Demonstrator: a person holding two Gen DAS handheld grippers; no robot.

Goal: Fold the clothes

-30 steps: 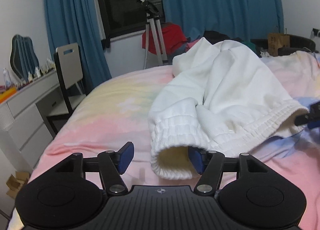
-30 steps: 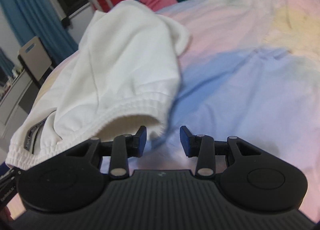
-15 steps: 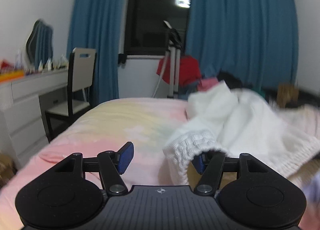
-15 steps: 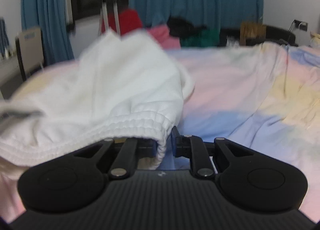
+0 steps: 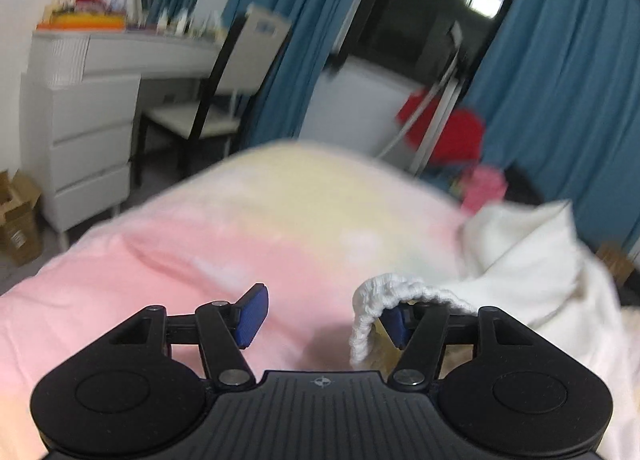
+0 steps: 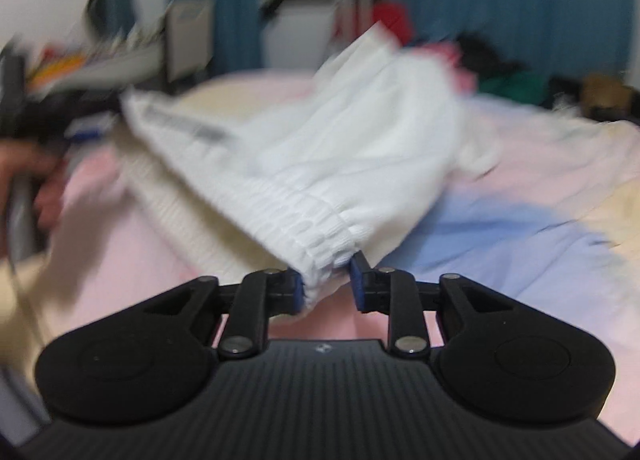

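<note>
Right gripper (image 6: 326, 286), pads pinched on the ribbed waistband (image 6: 320, 236) of the white sweatpants (image 6: 360, 148), cloth bunched between them. Left gripper (image 5: 320, 318), different story: fingers spread wide, the elastic edge (image 5: 384, 292) merely draped over the right-hand finger, hooked rather than clamped. The garment hangs lifted between the two tools above the pastel bedspread (image 5: 240, 228), far end trailing down onto it. Frames are blurred, so there's motion. My worry: a quick swing could flick that hooked edge off, leaving the sweatpants dangling from one corner and twisting.
</note>
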